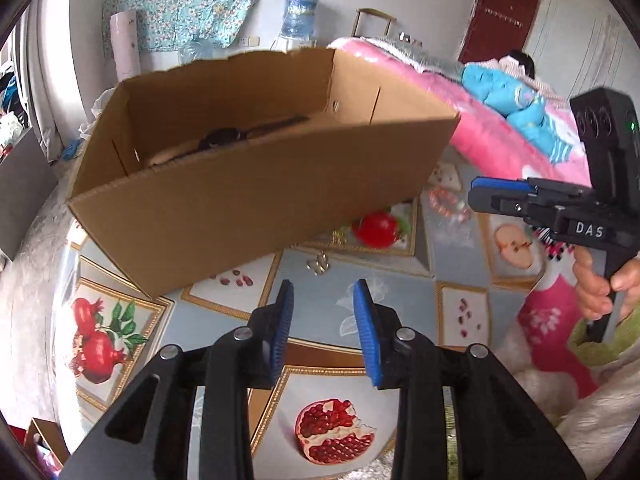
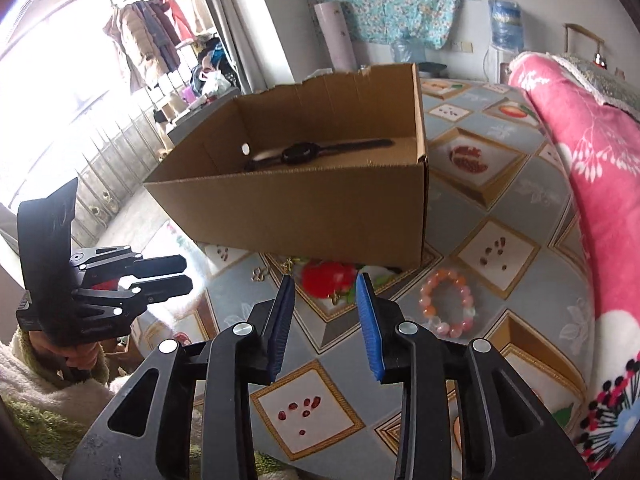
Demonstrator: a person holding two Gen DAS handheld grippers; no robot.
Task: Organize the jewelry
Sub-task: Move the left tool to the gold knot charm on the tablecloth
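Both tools are being held above the patterned cloth (image 2: 492, 200) on the desk, just in front of the cardboard box (image 2: 304, 216). The left tool (image 1: 323, 292) is being kept partly spread, with nothing between its blue pads (image 1: 285, 312); the right tool (image 2: 325, 286) is likewise being kept partly spread and empty. A black wristwatch (image 2: 304, 154) is lying inside the box, so at least one piece is already being stored there.

Three pieces are still lying outside: a pink bead bracelet (image 2: 448, 304) on the cloth to the right of the right tool, a small silvery clover-shaped ornament (image 1: 319, 265) ahead of the left tool, and a small gold piece (image 2: 335, 299), too small to identify, beside the printed pomegranate near the box's front wall.

The step in hand is judged to be the choosing of the next item. The bracelet is being favoured for the right tool: its pads would need to be brought down over one side of the bead ring, pressed together, and the ring lifted clear of the box wall before release.
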